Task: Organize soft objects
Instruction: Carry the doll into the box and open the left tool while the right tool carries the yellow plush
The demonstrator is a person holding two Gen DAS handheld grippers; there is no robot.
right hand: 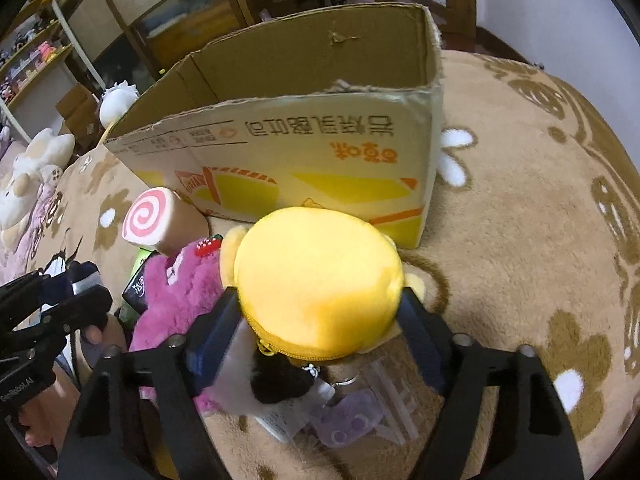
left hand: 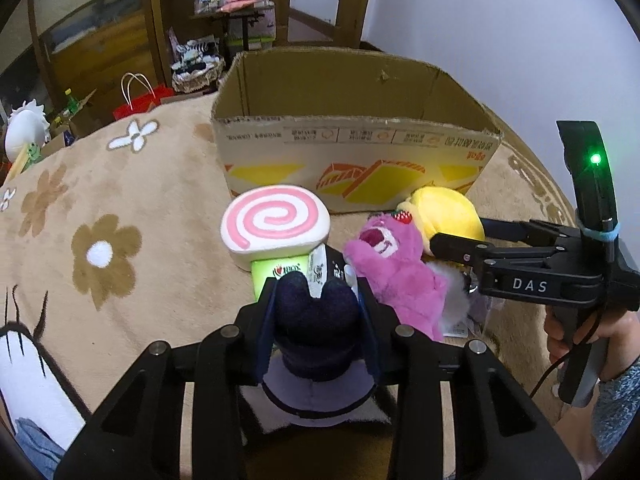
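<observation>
- Pick-up step: left gripper (left hand: 316, 300) fingers clenched on the dark plush toy (left hand: 316, 320), on the blanket (left hand: 120, 200) before the cardboard box (left hand: 360, 152).
- Right gripper (right hand: 320, 312) fingers straddle the yellow plush (right hand: 320, 280); firm grip unclear.
- Next: lift both into the box.

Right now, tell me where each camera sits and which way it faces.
Left wrist: on the left gripper, angled down at the dark plush it clamps, cardboard box beyond; right gripper and hand show.
Right wrist: on the right gripper, angled down at the yellow plush; left gripper shows.
Shared: box, swirl cushion, pink bear.
</observation>
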